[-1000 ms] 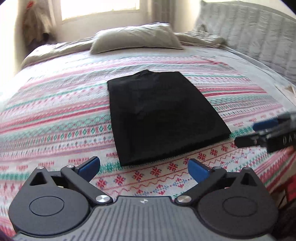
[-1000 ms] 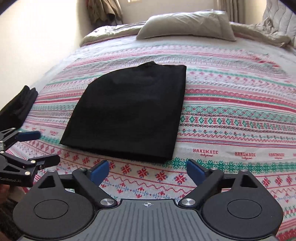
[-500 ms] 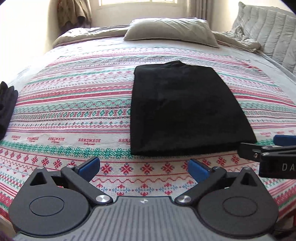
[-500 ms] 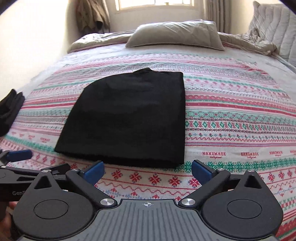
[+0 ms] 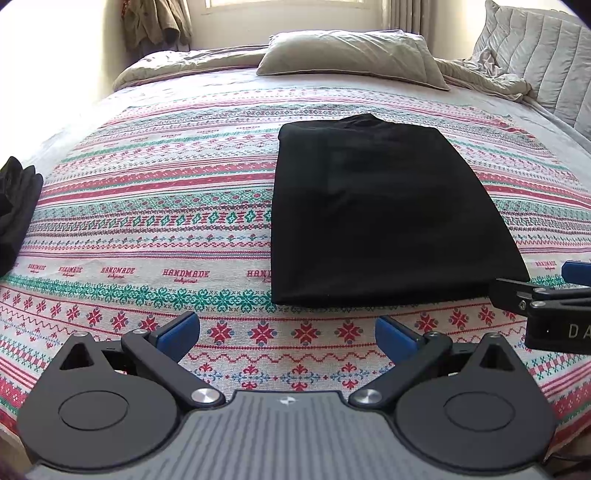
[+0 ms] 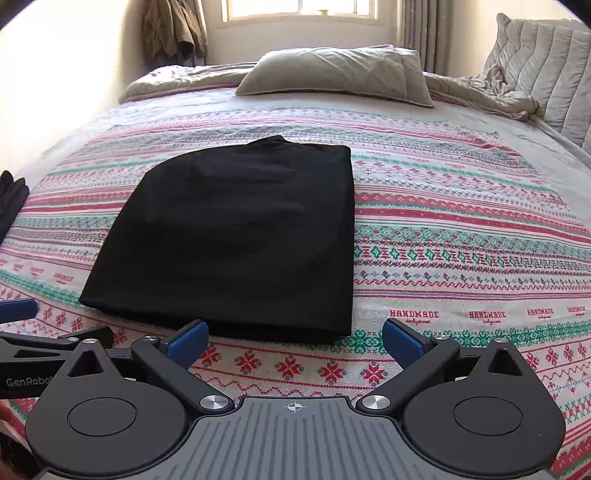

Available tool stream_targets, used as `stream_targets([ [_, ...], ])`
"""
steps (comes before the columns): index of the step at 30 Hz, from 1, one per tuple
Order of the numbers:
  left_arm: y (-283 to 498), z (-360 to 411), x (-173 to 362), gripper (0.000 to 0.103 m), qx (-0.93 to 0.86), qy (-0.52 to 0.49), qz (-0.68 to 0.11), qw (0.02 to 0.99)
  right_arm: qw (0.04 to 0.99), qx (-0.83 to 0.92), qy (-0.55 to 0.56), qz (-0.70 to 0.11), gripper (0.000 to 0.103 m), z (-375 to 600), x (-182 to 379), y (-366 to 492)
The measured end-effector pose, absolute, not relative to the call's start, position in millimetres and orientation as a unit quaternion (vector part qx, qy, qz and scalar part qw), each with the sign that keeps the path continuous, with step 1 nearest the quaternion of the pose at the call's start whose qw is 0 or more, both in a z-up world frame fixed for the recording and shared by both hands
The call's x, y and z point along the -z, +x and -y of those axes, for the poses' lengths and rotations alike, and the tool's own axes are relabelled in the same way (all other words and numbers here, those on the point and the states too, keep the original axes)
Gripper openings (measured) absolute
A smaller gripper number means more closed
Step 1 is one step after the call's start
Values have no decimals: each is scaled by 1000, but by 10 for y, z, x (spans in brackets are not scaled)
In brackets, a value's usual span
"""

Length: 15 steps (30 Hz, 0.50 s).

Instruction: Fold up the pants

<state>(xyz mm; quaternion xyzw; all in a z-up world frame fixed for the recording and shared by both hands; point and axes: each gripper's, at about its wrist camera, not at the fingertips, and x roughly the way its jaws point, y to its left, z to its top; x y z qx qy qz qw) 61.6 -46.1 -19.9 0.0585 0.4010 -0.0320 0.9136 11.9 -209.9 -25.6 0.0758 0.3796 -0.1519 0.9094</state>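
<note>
Black pants (image 5: 380, 218) lie folded into a flat rectangle on the patterned bedspread (image 5: 166, 206); they also show in the right wrist view (image 6: 240, 240). My left gripper (image 5: 287, 332) is open and empty, held above the bedspread just short of the pants' near edge. My right gripper (image 6: 294, 341) is open and empty, near the pants' near right corner. The right gripper shows at the right edge of the left wrist view (image 5: 546, 299), and the left gripper at the left edge of the right wrist view (image 6: 40, 343).
A grey pillow (image 5: 351, 55) and rumpled duvet (image 5: 491, 79) lie at the head of the bed. A padded headboard (image 5: 539, 59) stands at right. A dark bundle of clothing (image 5: 16, 210) lies at the bed's left edge. Clothes (image 6: 173, 29) hang by the window.
Both grippers have pulled back and risen from the pants, and the left view has swung right-to-centre. The pants lie unchanged. Both stay open.
</note>
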Motion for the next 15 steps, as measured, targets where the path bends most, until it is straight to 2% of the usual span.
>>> stream_targets([
  [15, 625, 461, 214, 103, 32, 57, -405, 912, 909, 149, 71, -382, 101, 2082, 279, 114],
])
